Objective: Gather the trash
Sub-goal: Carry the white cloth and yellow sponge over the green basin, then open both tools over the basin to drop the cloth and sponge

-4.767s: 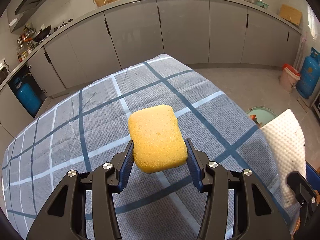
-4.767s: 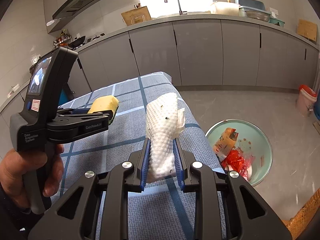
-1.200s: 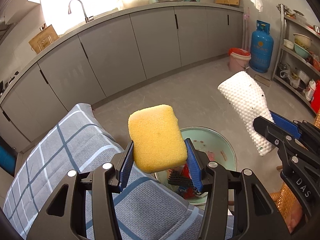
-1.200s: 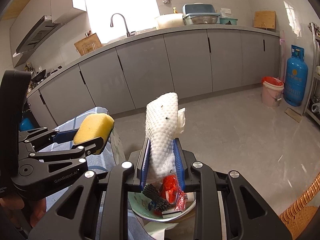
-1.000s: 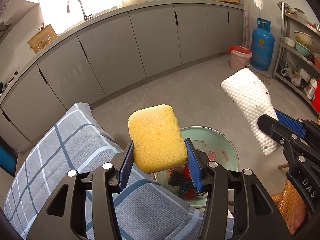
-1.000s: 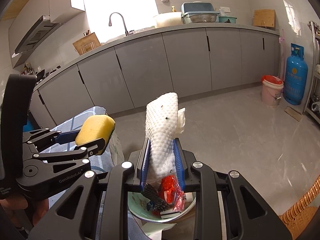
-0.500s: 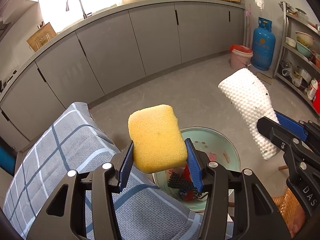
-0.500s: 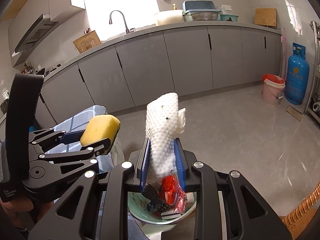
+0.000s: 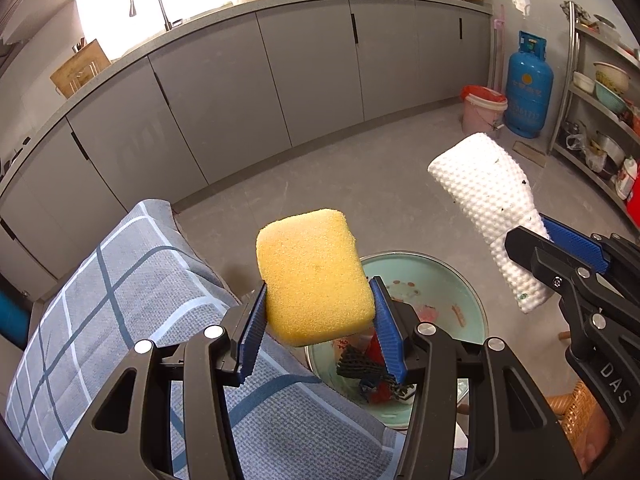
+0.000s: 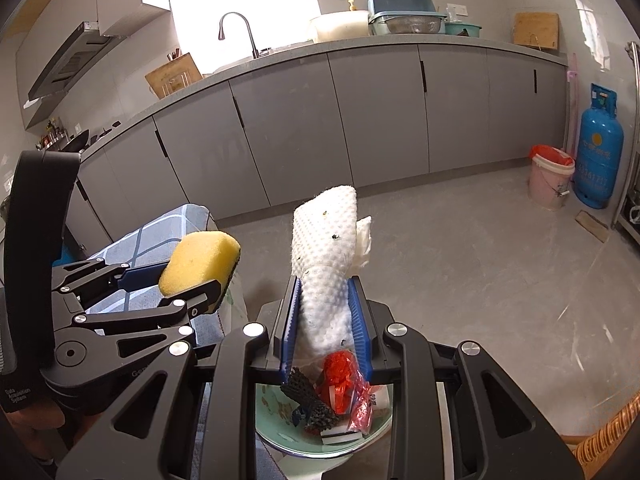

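My left hand-held gripper (image 9: 318, 322) is closed on a yellow sponge (image 9: 315, 275), its blue pads pressing the sponge's two sides at the centre of the left wrist view. Just below and right of it in that frame I see the pale green basin (image 9: 448, 276) on the floor, holding red wrappers and a black mesh scrap (image 9: 357, 365). The grey checked cloth (image 9: 120, 300) on the bench fills the lower left, its edge next to the basin.

My right hand-held gripper (image 10: 325, 322) is clamped on a white dimpled paper towel (image 10: 326, 256), speckled with dark crumbs, which stands up out of the jaws in the middle of the right wrist view. The basin (image 10: 280, 438) shows directly beneath those jaws at the lower centre, with the red wrapper (image 10: 340, 376) inside. In the same view the left hand-held gripper sits at middle left with the sponge.

Grey cabinets (image 10: 380, 120) run across the upper frame; a blue gas cylinder (image 10: 600, 160) and a pink bucket (image 10: 550, 178) stand at the right.
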